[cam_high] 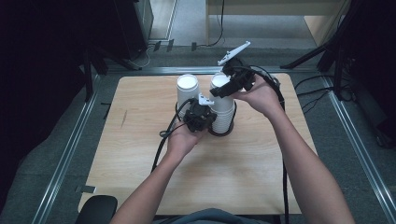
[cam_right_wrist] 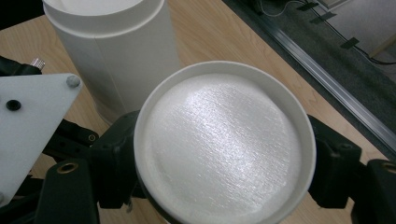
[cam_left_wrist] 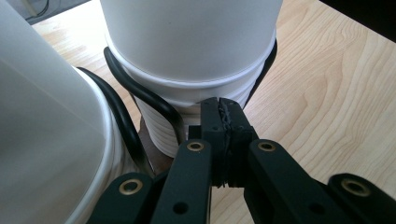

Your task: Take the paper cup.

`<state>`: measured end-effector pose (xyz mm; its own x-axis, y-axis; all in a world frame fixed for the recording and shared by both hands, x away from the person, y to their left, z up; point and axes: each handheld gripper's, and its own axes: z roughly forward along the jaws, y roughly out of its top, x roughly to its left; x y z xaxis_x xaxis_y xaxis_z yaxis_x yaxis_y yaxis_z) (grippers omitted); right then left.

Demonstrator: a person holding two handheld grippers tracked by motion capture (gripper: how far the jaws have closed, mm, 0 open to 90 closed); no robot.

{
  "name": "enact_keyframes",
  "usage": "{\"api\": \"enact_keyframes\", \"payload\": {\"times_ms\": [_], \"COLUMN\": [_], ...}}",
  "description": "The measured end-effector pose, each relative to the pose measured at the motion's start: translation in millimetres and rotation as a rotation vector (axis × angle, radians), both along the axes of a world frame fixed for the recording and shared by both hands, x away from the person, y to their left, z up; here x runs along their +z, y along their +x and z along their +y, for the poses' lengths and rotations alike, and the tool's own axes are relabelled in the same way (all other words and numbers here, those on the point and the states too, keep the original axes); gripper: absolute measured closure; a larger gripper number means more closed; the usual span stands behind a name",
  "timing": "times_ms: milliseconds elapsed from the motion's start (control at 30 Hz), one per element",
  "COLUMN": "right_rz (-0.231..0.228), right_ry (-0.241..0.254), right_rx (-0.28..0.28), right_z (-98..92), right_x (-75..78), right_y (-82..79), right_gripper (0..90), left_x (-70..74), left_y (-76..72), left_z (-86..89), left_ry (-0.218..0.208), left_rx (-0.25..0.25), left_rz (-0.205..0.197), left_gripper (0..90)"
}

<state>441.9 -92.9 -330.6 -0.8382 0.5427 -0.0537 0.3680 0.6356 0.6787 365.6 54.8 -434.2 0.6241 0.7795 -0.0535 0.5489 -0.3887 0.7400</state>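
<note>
A light wooden table (cam_high: 140,158) is seen from above, with a person's two forearms reaching in from the near edge. Two stacks of white foam cups stand upside down side by side toward the far middle of the table: a left stack (cam_high: 187,91) and a right stack (cam_high: 222,105). Each stack is set inside a black ring (cam_high: 220,132) that lies on the tabletop.

The left gripper (cam_high: 200,117) is held low, just in front of the gap between the two stacks. In the left gripper view, its black jaws are seen pressed together at the tips, with nothing between them, directly against the ribbed lower rims of the right stack (cam_left_wrist: 191,56). The black ring (cam_left_wrist: 140,91) curves past just to the left of the jaw tips, and the left stack (cam_left_wrist: 42,140) is seen blurred at the left edge.

The right gripper (cam_high: 229,86) is held higher, at the top of the right stack, with a grey three-cornered plate (cam_high: 233,52) on its back. In the right gripper view, its jaws are set on either side of the topmost cup (cam_right_wrist: 224,149), clamped against its wall, and the cup's round white base faces the camera. The left stack (cam_right_wrist: 112,51) stands just beyond it.
</note>
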Motion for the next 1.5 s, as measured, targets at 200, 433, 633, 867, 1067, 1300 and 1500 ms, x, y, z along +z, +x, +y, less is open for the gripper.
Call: {"api": "enact_keyframes", "payload": {"times_ms": [200, 433, 633, 867, 1067, 1300, 1500], "right_rz": [0.008, 0.005, 0.012, 0.019, 0.025, 0.028, 0.041], "right_ry": [-0.001, -0.001, -0.028, -0.038, -0.044, -0.070, -0.079], "right_rx": [-0.022, -0.011, 0.009, -0.017, -0.022, 0.005, -0.009], "right_z": [1.3, 0.9, 2.8, 4.3, 4.8, 6.3, 7.3], "right_x": [0.9, 1.0, 3.2, 4.3, 5.1, 7.3, 8.4], "right_y": [-0.8, -0.5, 1.5, 1.3, 1.2, 1.7, 2.8], "right_gripper": [25.0, 25.3, 25.4, 25.5, 25.5, 25.6, 25.6], "left_x": [0.2, 0.6, 0.7, 1.1, 1.3, 1.3, 1.8], "left_y": [-0.2, -0.2, -0.5, -0.6, -0.5, -0.4, 0.0], "left_z": [-0.2, -1.1, -1.8, -2.7, -2.9, -3.0, -2.9], "left_ry": [0.002, 0.016, 0.022, 0.029, 0.032, 0.036, 0.035], "left_rx": [-0.001, -0.006, -0.006, -0.002, -0.004, -0.001, 0.000], "left_rz": [0.000, -0.005, -0.007, -0.011, -0.010, -0.010, -0.006], "left_gripper": [89.9, 90.0, 90.0, 90.0, 90.0, 90.0, 90.0]}}
